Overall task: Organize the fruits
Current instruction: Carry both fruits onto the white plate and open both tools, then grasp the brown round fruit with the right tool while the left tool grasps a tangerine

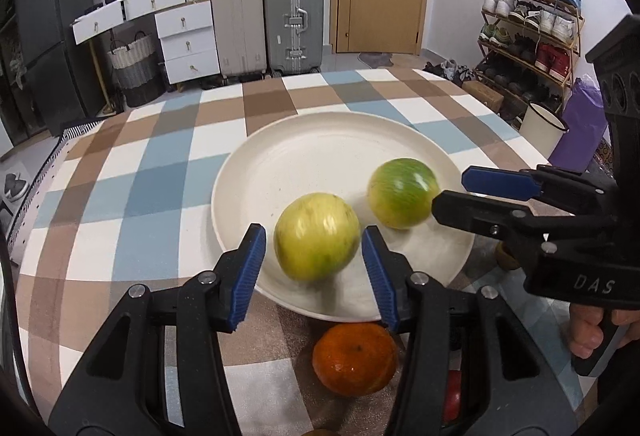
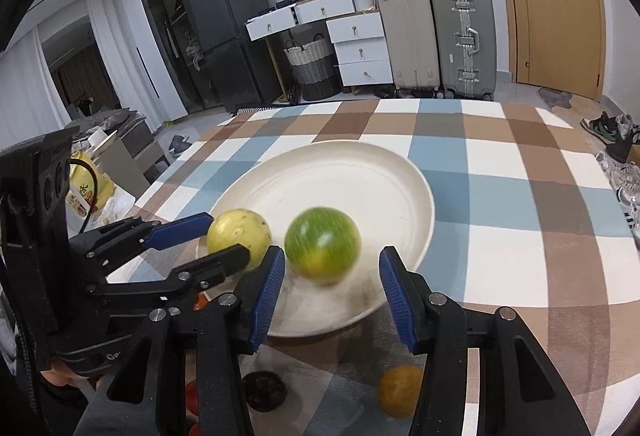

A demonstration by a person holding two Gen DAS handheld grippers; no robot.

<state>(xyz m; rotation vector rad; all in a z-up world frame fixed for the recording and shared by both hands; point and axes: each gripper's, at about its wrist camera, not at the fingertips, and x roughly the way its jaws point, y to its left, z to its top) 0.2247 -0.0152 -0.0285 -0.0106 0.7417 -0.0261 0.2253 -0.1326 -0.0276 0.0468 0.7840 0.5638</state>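
Observation:
A white plate (image 1: 320,139) (image 2: 360,171) sits on the checked tablecloth. A yellow-green fruit (image 1: 317,237) (image 2: 239,234) lies on its near side, motion-blurred, between the open jaws of my left gripper (image 1: 314,268) (image 2: 224,240), with gaps on both sides. A greener fruit (image 1: 402,193) (image 2: 322,245) is on the plate, also blurred, just ahead of my open right gripper (image 2: 332,288) (image 1: 450,191). An orange (image 1: 355,358) lies on the cloth below the plate's edge.
A red fruit (image 1: 452,396), a dark round fruit (image 2: 264,390) and a yellow-orange fruit (image 2: 400,390) lie on the cloth near me. Beyond the table are suitcases, white drawers, a shoe rack and a door.

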